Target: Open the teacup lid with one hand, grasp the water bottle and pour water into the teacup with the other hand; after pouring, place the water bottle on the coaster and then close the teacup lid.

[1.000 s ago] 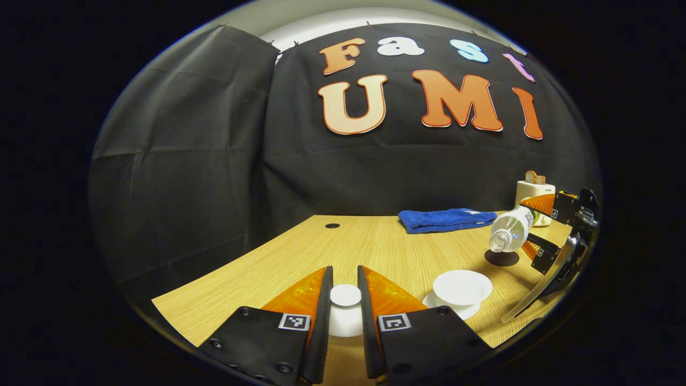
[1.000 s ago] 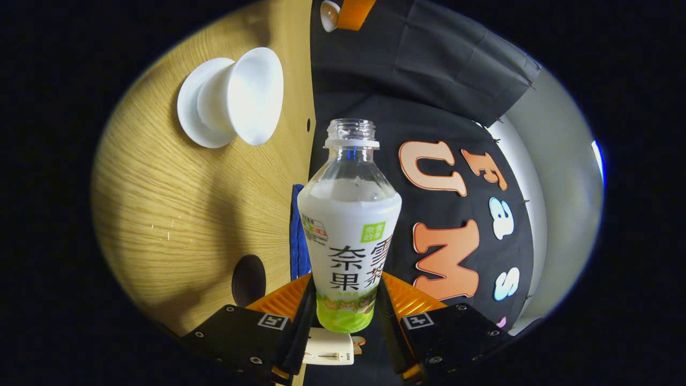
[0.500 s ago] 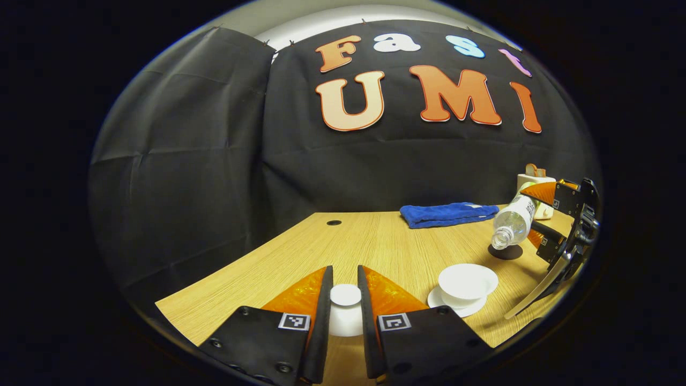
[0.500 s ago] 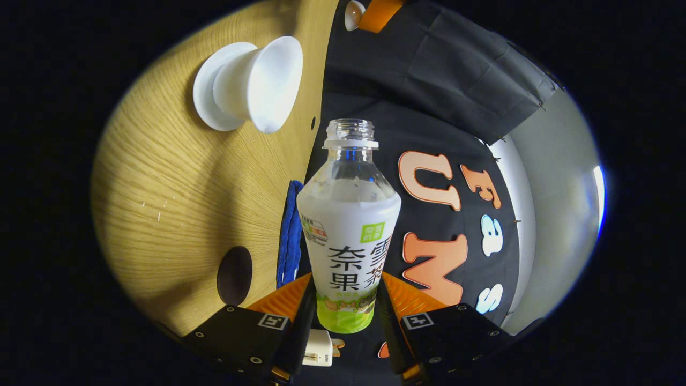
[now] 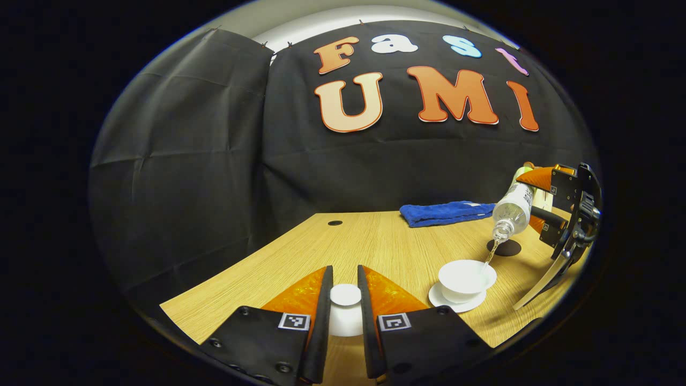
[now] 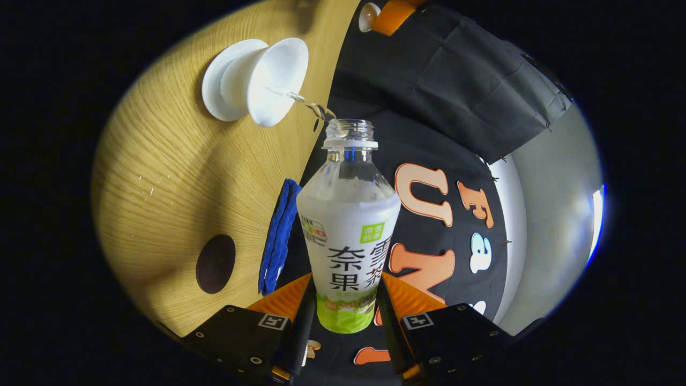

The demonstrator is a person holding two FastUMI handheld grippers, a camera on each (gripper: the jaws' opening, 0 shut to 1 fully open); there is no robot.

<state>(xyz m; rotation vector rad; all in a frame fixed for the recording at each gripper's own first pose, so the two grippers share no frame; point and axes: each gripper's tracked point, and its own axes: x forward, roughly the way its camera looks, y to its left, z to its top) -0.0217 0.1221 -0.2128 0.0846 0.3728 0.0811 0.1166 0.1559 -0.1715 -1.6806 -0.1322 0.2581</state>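
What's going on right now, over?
Left gripper shut on teacup lid. Right gripper shut on water bottle, tilted, pouring into teacup. Nothing in the way.

Staged recording booth. A black cloth backdrop (image 5: 214, 161) was pinned up against a pale wall (image 6: 552, 214) behind a wood-grain desk (image 5: 364, 241) with a cable hole (image 5: 335, 222), on which household props, including a folded blue towel (image 5: 445, 213), were laid.

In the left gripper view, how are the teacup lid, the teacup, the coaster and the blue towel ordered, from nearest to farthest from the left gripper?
1. Teacup lid: held between the fingers of the left gripper.
2. Teacup: on its saucer, ahead to the right.
3. Coaster: farther right, beyond the teacup.
4. Blue towel: near the table's far edge.
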